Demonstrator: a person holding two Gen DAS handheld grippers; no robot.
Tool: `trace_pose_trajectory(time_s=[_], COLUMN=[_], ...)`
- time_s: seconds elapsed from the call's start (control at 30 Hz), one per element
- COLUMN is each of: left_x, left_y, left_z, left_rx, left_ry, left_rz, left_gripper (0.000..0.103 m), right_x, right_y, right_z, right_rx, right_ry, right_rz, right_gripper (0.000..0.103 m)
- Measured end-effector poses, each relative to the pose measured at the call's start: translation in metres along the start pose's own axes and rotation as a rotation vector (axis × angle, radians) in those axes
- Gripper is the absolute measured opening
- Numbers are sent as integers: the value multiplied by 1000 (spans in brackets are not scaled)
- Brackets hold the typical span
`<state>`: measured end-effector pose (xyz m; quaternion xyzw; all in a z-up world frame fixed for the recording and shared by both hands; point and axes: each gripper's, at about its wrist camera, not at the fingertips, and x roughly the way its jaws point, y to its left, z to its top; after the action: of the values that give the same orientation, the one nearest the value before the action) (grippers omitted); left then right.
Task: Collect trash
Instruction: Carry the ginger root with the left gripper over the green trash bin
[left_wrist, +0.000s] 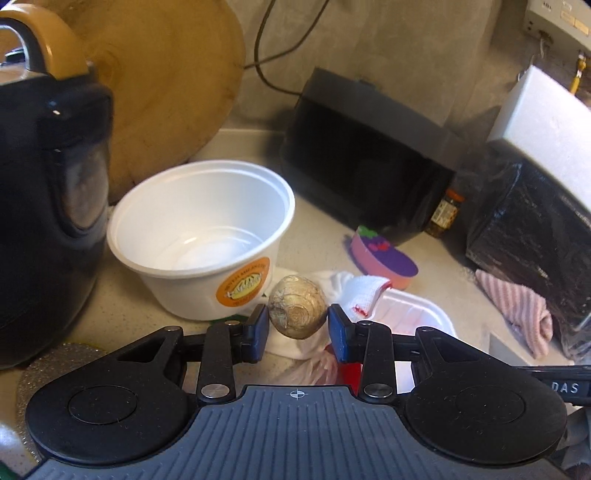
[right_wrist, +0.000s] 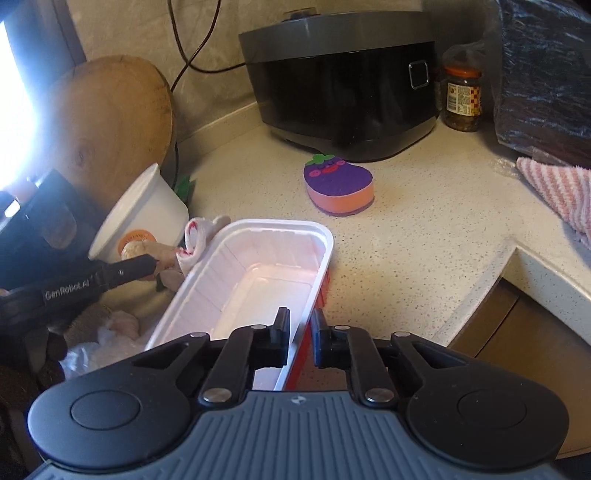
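My left gripper (left_wrist: 297, 322) is shut on a round beige wrinkled ball (left_wrist: 297, 310), one pad against each side. The ball hangs just in front of a white plastic cup (left_wrist: 199, 236) with an orange sticker. Behind it lies a crumpled tissue (left_wrist: 356, 291) with red stains. My right gripper (right_wrist: 299, 325) is shut on the near right wall of a white rectangular tray (right_wrist: 236, 266), whose rim runs between the jaws. In the right wrist view the left gripper (right_wrist: 144, 264) shows at the left with the ball (right_wrist: 132, 249) beside the cup (right_wrist: 144, 218) and the tissue (right_wrist: 195, 236).
On the speckled counter (right_wrist: 424, 229) stand a black rice cooker (right_wrist: 343, 85), a jar (right_wrist: 463, 99) and an eggplant-shaped sponge (right_wrist: 338, 184). A pink striped cloth (right_wrist: 554, 188) lies at the right, near the counter's cutout edge (right_wrist: 517, 258). A black appliance (left_wrist: 44, 206) and a round wooden board (left_wrist: 166, 74) stand at the left.
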<state>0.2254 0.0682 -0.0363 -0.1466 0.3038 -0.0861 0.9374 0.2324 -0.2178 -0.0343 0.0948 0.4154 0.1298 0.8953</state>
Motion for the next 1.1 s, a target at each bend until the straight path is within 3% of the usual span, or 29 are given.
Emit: trace_pose_trajectory(time_s=[0.13,0.2,0.23,0.27,0.3,0.33,0.6,0.73,0.9,0.97,1.1], left_x=[-16,-22,-25,-27,-29,-30,-39,-40,-42,-43,-44], left_y=[0,-1,-2,-2,-2,-2,6,10,12,11,9], left_z=[4,4,4,4,3,3,-4,-5,-7,-8,-9], left_rx=[-13,-16,-18,-20,-22,-24,-46,-57,-62,-56,-42], left_ry=[-24,-26,-26,-25,-25,-25,-15,-10,-12,-13,-19], left_rz=[-32,-52,-59,-64,-68,-71,-58,-54,-57,-58,-63], left_gripper=[40,40,40,40,40,40,40,40,40,40,40], right_x=[-1,-2,-2,-4,-6,-8,-8,3,14,21,40], right_y=[-7,-9,-8,-7,-5,-2,21,27,27,24,15], right_z=[3,2,2,1,0,-1,-2,0,-2,-2,0], right_rx=[34,48,49,52,55,46,-86,-151,-140,-119,-65], right_ry=[18,10,-3,-21,-49,-81,-123,-41,-3,16,58], right_rz=[-3,-27,-48,-80,-112,-136,-220,-182,-172,-167,-146], right_gripper=[11,18,41,75,85,88,88,87,83,64,43])
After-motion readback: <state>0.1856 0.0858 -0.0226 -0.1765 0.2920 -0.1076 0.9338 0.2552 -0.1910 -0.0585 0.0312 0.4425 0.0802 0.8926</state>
